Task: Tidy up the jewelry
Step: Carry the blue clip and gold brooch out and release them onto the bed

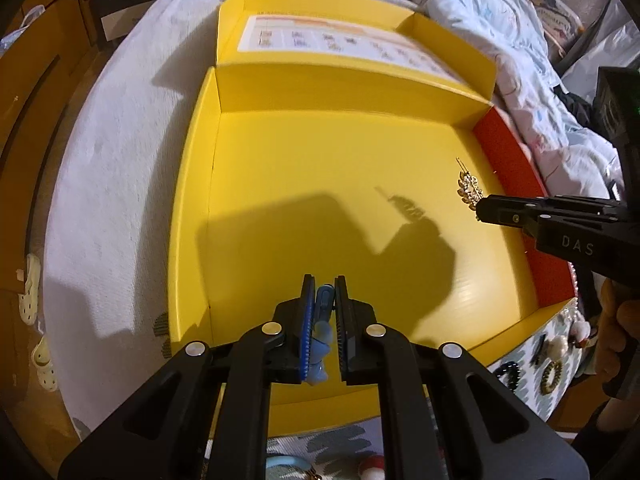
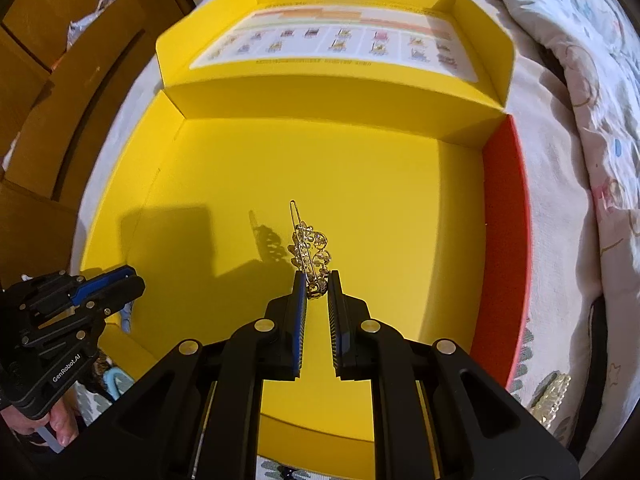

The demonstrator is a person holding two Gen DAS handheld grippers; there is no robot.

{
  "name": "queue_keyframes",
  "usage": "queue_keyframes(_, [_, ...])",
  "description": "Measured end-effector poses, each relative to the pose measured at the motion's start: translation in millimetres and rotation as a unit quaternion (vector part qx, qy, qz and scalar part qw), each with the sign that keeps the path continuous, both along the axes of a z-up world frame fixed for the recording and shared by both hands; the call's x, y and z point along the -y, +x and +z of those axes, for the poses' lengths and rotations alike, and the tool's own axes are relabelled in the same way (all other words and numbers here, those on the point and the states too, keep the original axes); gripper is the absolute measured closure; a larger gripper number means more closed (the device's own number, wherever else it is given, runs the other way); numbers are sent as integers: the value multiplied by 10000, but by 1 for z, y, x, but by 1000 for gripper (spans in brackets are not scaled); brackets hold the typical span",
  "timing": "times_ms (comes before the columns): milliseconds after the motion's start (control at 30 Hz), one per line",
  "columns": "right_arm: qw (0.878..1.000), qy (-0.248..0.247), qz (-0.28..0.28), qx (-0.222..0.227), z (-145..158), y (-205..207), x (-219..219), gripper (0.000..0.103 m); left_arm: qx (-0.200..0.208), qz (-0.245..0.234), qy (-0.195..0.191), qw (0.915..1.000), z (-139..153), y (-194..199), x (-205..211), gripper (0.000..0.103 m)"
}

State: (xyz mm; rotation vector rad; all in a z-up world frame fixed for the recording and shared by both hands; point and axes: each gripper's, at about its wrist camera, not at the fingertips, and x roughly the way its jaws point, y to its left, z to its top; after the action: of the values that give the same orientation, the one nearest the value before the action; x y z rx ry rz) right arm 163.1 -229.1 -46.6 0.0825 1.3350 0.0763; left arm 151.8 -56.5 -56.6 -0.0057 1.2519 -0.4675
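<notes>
Over the open yellow box (image 2: pixel 248 168) on the bed, 2 pieces are being carried at once. A gold leaf-shaped hair clip (image 2: pixel 310 252) is being pinched by its near end in the right gripper (image 2: pixel 317 280), jaws almost closed on it, most of the clip sticking out beyond the tips above the box floor. A pale blue hair clip (image 1: pixel 323 320) is being clamped between the nearly closed jaws of the left gripper (image 1: pixel 323 284), above the near part of the floor. For a clean release, each piece is probably best lowered close to the floor before the jaws are eased apart. Ample bare floor is being left between the 2 grippers; the red side wall (image 2: pixel 504 208) and the near rim are the edges to be avoided. More jewelry (image 1: pixel 552 360) is lying on the bedspread (image 1: pixel 120 184) outside the box.
</notes>
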Motion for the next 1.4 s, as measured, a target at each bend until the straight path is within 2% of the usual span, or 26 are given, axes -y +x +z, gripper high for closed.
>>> queue_keyframes(267, [9996,160,-76,197,26,-15,4,91,250,-86,-343,9991,35,-16,9,93])
queue_keyframes(433, [9985,289,-198,418,53,-39,10,91,231,-384,-646,9969,55,-40,28,93])
queue_keyframes(533, [9969,440,-329,572,66,-66,19,91,127,-567,-677,9960,54,-58,44,93])
queue_keyframes(767, [9945,262,-726,715,81,-133,53,91,-120,-804,-654,9945,38,-103,65,93])
queue_keyframes(867, [9929,229,-964,652,73,-153,72,91,-75,-755,-542,9956,33,-118,68,93])
queue_keyframes(1033, [9916,87,-1228,393,48,-171,93,91,87,-430,-149,9989,15,-133,70,93])
queue_keyframes(1233, [9904,-144,-1369,84,23,-168,103,91,55,-305,84,9995,-7,-134,73,93])
queue_keyframes(1400, [9907,-265,-1327,-108,9,-164,98,91,116,-201,160,9996,-11,-127,75,93])
